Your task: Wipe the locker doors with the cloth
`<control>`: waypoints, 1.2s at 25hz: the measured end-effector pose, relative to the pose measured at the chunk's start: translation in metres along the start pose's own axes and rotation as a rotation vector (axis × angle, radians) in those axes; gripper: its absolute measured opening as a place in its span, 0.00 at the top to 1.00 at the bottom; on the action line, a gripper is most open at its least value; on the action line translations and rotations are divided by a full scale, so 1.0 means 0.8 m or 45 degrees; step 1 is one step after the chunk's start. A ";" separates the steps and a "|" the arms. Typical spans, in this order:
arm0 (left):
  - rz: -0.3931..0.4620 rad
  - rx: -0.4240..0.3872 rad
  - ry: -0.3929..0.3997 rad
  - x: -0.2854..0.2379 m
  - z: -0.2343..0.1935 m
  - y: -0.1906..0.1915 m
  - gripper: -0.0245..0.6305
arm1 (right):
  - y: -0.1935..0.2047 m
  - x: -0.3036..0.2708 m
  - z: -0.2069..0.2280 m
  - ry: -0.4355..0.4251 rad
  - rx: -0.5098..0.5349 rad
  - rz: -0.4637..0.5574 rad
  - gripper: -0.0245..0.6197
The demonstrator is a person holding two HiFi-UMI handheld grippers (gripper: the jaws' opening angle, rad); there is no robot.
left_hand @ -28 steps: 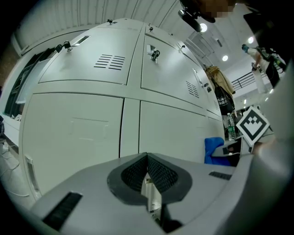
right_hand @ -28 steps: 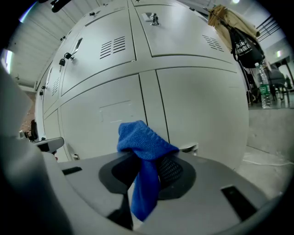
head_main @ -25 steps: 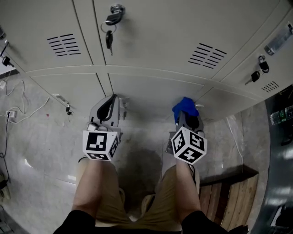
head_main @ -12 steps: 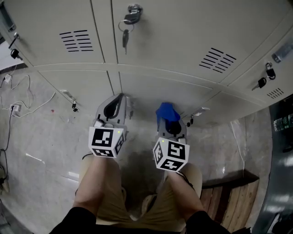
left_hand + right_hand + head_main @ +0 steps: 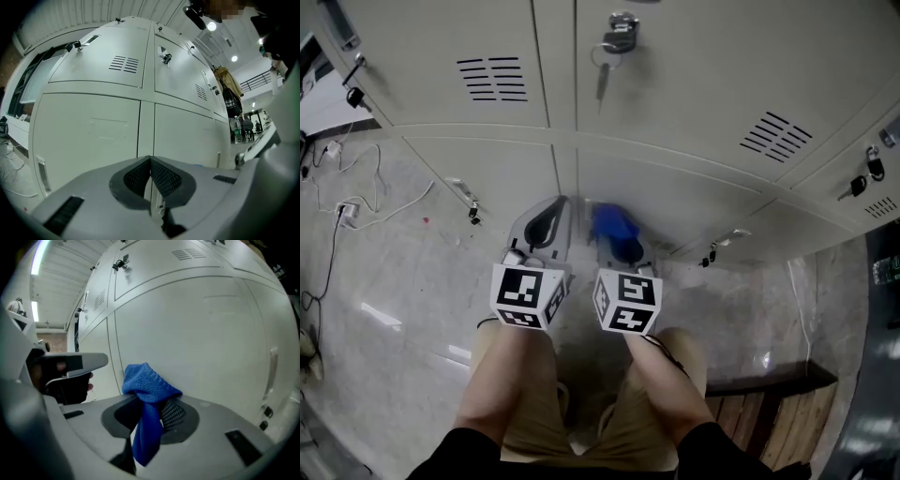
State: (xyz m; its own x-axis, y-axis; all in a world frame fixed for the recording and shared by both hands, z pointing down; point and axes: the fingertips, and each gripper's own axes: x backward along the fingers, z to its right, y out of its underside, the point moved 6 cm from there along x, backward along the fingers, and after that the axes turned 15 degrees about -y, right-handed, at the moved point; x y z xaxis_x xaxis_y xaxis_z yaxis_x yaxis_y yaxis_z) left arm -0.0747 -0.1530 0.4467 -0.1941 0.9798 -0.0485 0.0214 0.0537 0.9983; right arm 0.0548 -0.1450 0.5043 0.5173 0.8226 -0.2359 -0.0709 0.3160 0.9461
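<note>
In the head view the right gripper's (image 5: 616, 246) tips are buried under the blue cloth (image 5: 612, 228). I can't really tell if the cloth touches the lower door (image 5: 703, 202) or just sits close to it. The right gripper view shows the jaws pinching the cloth, a wad poking up and a tail hanging down. The left gripper (image 5: 562, 206), just beside it, is pressed together with nothing in it. The upper doors (image 5: 703, 56) are cut off at the top. Count: two grippers, one cloth, three vents (image 5: 492, 78), and probably three locks (image 5: 619, 33) with keys.
</note>
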 end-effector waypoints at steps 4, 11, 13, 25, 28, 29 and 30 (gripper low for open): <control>-0.016 -0.026 0.005 0.003 -0.008 0.003 0.95 | 0.010 -0.013 0.009 0.042 -0.016 -0.025 0.81; -0.027 -0.138 0.033 -0.006 0.005 0.015 0.95 | 0.012 -0.009 0.011 0.065 0.127 0.020 0.81; -0.015 -0.141 0.056 -0.009 0.014 0.016 0.95 | 0.011 -0.005 0.015 0.065 0.143 0.029 0.81; 0.001 -0.028 0.059 -0.018 0.015 0.013 0.95 | 0.016 0.067 0.102 0.277 0.010 0.054 0.81; 0.002 0.026 0.044 -0.017 0.012 0.010 0.95 | 0.023 0.087 0.129 0.382 -0.022 0.055 0.81; 0.003 0.033 0.043 -0.017 0.012 0.009 0.95 | 0.025 0.093 0.137 0.416 -0.032 0.055 0.81; 0.005 0.034 0.042 -0.018 0.012 0.008 0.95 | 0.027 0.100 0.146 0.448 -0.048 0.056 0.81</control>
State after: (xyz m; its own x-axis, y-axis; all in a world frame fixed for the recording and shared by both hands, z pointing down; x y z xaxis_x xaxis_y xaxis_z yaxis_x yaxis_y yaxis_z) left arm -0.0620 -0.1645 0.4531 -0.2261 0.9732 -0.0431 0.0486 0.0555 0.9973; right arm 0.1940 -0.1279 0.5319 0.1881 0.9462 -0.2634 -0.1212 0.2885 0.9498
